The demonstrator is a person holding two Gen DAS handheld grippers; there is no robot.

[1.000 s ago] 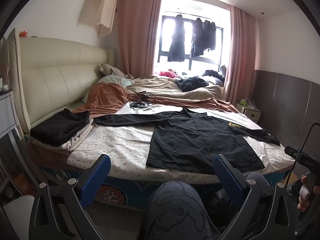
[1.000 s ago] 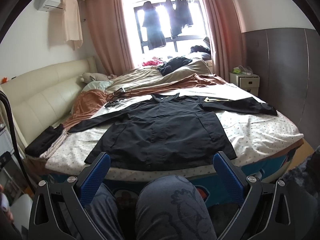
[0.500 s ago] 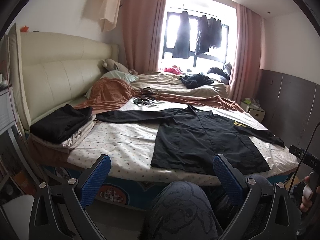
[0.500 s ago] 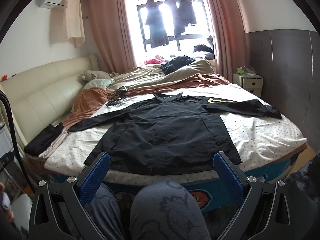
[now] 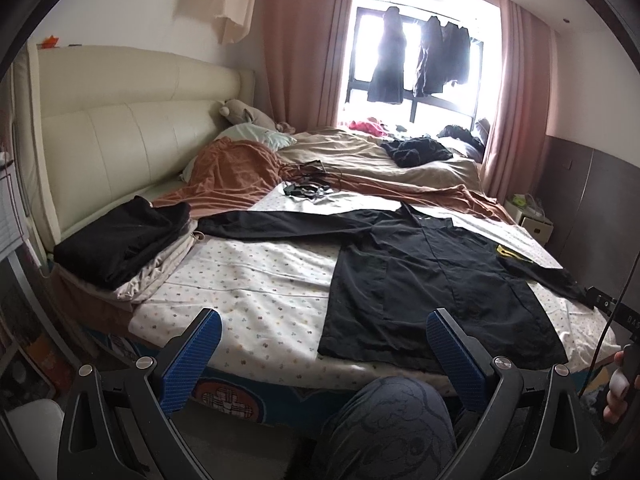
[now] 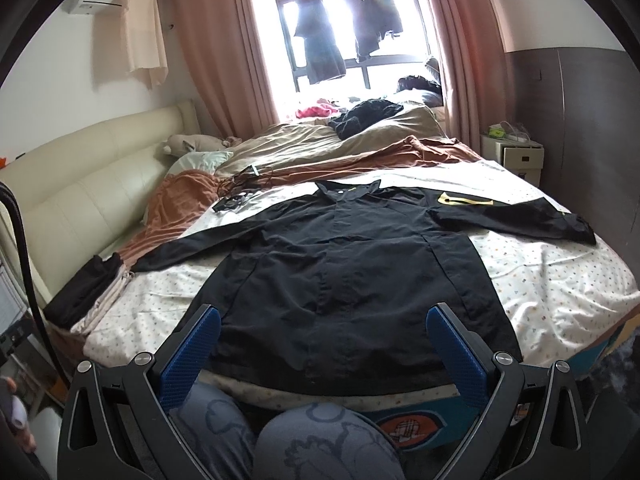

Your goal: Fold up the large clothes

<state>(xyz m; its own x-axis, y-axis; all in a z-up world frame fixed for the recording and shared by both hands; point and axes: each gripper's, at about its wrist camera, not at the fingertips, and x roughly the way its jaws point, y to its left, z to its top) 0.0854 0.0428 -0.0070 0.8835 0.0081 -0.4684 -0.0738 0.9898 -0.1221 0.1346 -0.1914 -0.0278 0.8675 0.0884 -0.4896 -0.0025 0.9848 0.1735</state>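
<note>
A black jacket (image 6: 344,276) lies flat on the bed (image 6: 560,280), sleeves spread wide. Both hand-held grippers hover short of the bed's near edge, above the person's knees — the left (image 5: 324,354) and the right (image 6: 324,354) each spread wide, holding nothing.

Both cameras look from the bed's (image 5: 256,320) foot toward the window (image 6: 352,32), the left one offset leftward; both share the jacket (image 6: 344,280).

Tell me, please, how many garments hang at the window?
3: one hangs alone at left, two crowd together at right; glare may hide more.
</note>
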